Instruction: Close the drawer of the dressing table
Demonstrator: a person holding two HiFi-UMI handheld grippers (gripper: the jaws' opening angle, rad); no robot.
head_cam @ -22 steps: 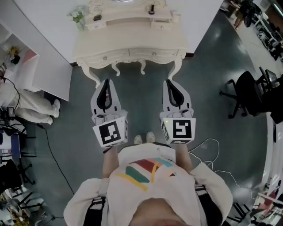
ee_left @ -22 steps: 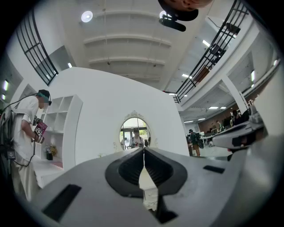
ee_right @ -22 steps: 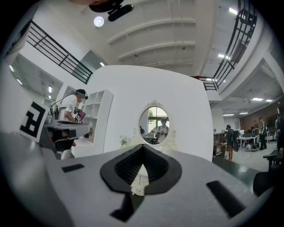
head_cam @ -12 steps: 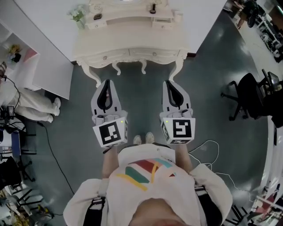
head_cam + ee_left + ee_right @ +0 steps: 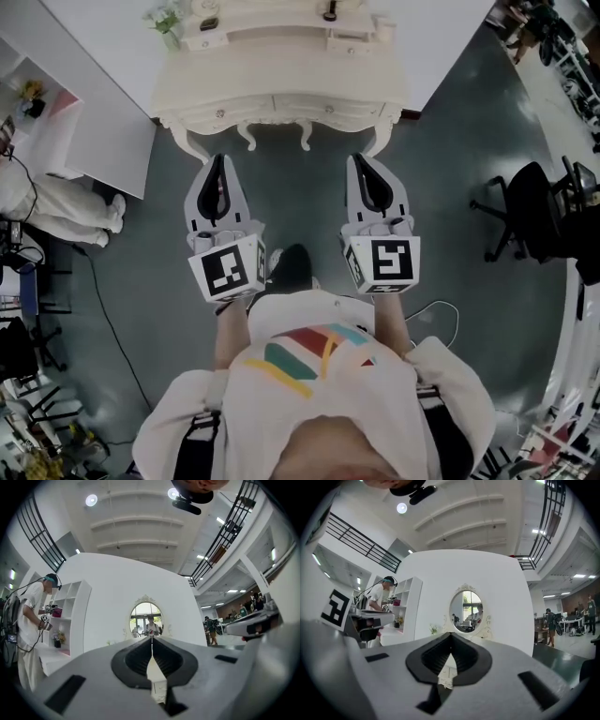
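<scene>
The left gripper (image 5: 217, 161) and right gripper (image 5: 360, 159) sit side by side, jaws pressed together and empty. The dressing table (image 5: 281, 80) stands beyond their tips, untouched, its drawers (image 5: 305, 107) facing them.

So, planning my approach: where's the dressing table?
Head view, top centre: the dressing table stands against the white wall, beyond the left tool and right tool.
</scene>
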